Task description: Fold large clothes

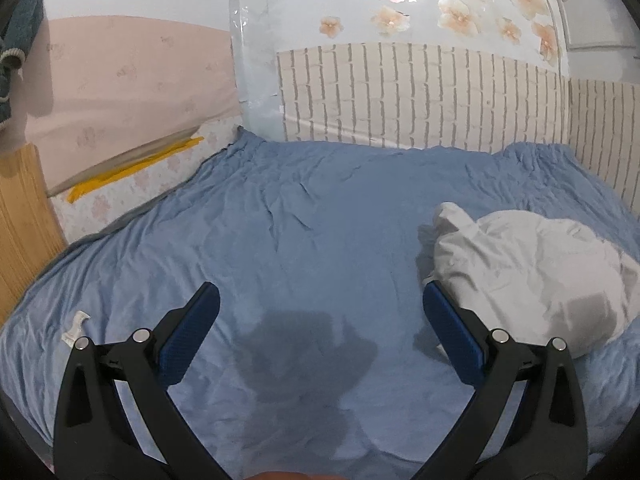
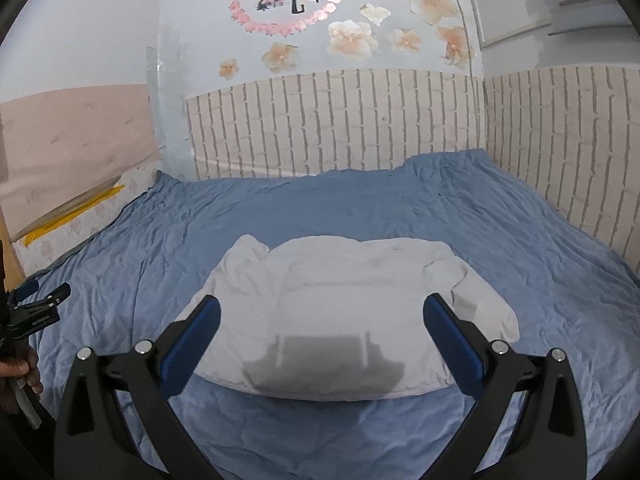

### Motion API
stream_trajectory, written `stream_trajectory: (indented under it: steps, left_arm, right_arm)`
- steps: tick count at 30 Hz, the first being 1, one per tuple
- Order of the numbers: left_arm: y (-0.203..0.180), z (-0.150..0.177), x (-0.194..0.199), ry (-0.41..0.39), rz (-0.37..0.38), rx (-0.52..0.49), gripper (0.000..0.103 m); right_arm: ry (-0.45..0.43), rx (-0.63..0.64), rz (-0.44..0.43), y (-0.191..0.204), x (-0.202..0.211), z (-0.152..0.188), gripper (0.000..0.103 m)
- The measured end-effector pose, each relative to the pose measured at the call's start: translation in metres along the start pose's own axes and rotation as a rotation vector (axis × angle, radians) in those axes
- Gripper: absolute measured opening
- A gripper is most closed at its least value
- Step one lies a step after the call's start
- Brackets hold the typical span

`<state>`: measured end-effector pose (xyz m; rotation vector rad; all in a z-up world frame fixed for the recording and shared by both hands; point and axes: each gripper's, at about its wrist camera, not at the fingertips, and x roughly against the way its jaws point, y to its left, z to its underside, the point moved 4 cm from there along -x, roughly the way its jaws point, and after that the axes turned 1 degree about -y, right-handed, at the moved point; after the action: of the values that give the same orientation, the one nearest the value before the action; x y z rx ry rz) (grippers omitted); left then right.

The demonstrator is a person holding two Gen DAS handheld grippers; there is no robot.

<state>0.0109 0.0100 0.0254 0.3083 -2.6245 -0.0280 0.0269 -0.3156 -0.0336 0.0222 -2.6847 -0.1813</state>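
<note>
Lying folded into a puffy bundle on the blue sheet (image 2: pixel 520 240), the white garment (image 2: pixel 352 312) sits straight ahead of the right tongs (image 2: pixel 322 320), its near edge between and just past their blue pads (image 2: pixel 192 344). Those tongs are spread wide, gripping nothing, and hang above the cloth; their shadow falls on its near part.

The left tongs (image 1: pixel 322 308) are likewise released, jaws far apart, over bare sheet (image 1: pixel 280 220). From them the garment (image 1: pixel 532 276) lies ahead and to the right, just beyond the right pad (image 1: pixel 452 336). A small white scrap (image 1: pixel 76 326) rests on the sheet to the left of the left pad, apart from it.

In the right wrist view the left tongs (image 2: pixel 44 304) show at the far left edge, well clear of the garment, with the holding hand (image 2: pixel 20 372) partly visible below them.

Beyond both tongs the sheet, creased all over, runs to a brick-pattern panel (image 2: pixel 340 128), with flower stickers (image 2: pixel 352 38) on the wall above.
</note>
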Motion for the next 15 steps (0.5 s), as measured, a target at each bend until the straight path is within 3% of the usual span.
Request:
stream_trajectory:
  steps: [5, 11, 15]
  left_arm:
    - [-0.02, -0.014, 0.017, -0.029, 0.048, -0.004, 0.1]
    - [-0.063, -0.017, 0.032, -0.082, 0.108, -0.131, 0.1]
    - [-0.068, -0.016, 0.033, -0.105, 0.12, -0.152, 0.1]
  right_arm:
    - [0.0, 0.003, 0.0, 0.0, 0.001, 0.0, 0.101]
    - [-0.002, 0.033, 0.018, 0.005, -0.002, 0.001, 0.101]
    - [0.028, 0.043, 0.031, 0.004, -0.012, 0.006, 0.101]
